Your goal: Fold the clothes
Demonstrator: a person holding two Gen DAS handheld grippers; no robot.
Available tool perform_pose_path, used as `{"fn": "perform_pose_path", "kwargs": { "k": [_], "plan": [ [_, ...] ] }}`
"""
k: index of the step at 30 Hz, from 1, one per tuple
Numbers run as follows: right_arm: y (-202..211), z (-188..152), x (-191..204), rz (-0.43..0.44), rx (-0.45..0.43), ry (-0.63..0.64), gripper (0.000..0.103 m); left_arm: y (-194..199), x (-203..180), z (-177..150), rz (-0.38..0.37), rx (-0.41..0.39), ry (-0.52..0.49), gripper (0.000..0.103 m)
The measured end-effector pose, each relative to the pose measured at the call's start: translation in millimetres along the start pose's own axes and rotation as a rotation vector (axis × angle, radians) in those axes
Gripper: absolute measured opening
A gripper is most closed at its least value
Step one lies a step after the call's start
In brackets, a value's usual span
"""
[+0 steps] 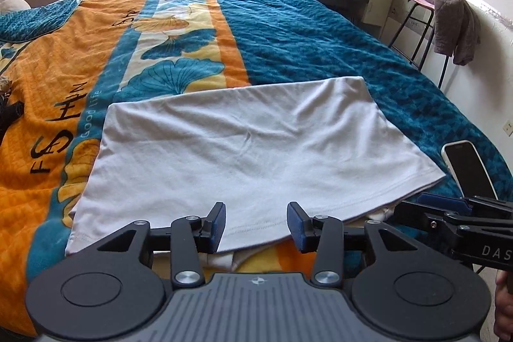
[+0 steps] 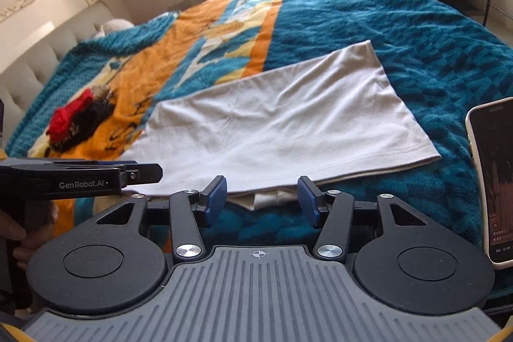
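Left wrist: both grippers, left gripper [image 1: 256, 226] and right gripper [image 2: 262, 201], tilt down, fingers parted, empty, at shirt [image 1: 243, 149] hem.

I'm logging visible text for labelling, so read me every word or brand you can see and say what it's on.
"GenRobot.AI" on the left claw's black body.
"DAS", cut off by the frame edge, on the right claw's body.
"Good life" on the bedspread's teal stripe.
"FS H N", large black letters on the bedspread's orange part; partly unreadable.
Phone screen text: too small to read.
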State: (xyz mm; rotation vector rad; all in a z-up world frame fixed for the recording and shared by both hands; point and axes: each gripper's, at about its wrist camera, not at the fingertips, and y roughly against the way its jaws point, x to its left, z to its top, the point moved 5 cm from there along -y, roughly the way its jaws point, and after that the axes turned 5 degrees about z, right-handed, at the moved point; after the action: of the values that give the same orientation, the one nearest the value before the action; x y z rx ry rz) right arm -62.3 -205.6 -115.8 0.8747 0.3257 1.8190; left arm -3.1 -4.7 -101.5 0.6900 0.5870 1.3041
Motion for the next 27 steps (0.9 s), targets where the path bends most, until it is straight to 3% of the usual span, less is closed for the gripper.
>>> {"fn": "perform_pose_path", "kwargs": {
  "k": [6,10,16,24,27],
  "plan": [
    [10,7,-23,0.01,-0.083,-0.137,0.058,-27,-5,8,0.012,0.002,0.003,0.042],
    [18,6,-58,-0.063,-0.126,-0.281,0.058,-45,-4,0,0.016,0.042,0.013,0.042],
    [6,-3,-83,-0.085,-0.087,-0.361,0.058,-56,-3,-15,-0.004,0.085,0.027,0.042],
    [-22,-3,-69,0.003,-0.029,-0.406,0.059,-57,-3,-15,-0.005,0.091,0.017,0.042],
    [-30,-1,-79,-0.009,-0.039,-0.487,0.058,-57,-3,-15,-0.006,0.095,0.016,0.042]
  ]
}}
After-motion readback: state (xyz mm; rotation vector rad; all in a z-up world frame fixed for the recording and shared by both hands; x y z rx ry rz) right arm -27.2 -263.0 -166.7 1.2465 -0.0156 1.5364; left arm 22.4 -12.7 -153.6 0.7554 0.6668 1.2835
